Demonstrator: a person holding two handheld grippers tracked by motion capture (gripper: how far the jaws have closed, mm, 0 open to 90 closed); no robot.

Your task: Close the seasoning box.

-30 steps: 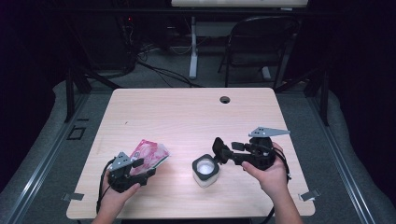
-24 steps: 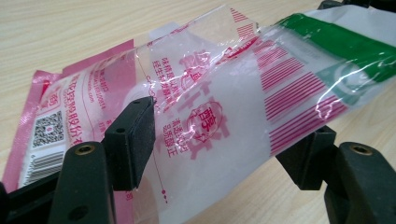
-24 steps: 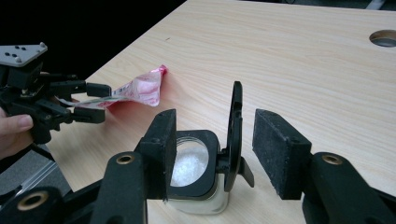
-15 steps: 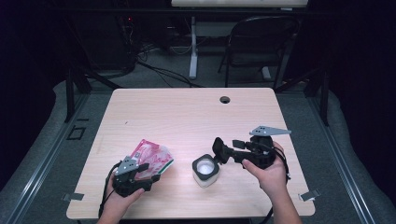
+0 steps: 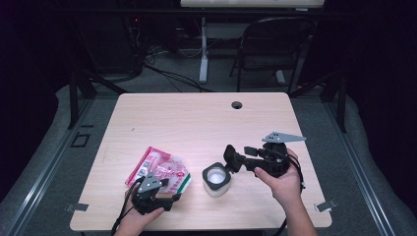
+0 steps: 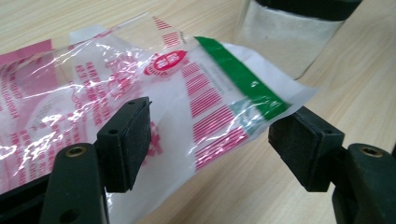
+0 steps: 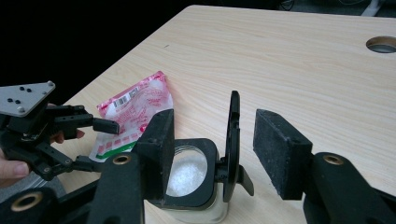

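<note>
Left gripper lines up on the bag; right gripper waits at the jar.

The left gripper (image 5: 169, 199) has dropped back toward the counter's (image 5: 196, 118) near edge, jaws wide around the pink-and-green plastic bag's (image 6: 187, 93) corner. The right gripper (image 5: 230, 158), jaws apart, hovers beside the open jar (image 5: 216, 178), unmoved.

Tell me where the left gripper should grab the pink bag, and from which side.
Grip the bag at its near corner, by the green strip, coming in low from the person's side. That flat, empty-looking edge lifts slightly off the table and already lies between the open pads of the left gripper. The jar stands close beside it, so probably keep the approach on the near side.
</note>
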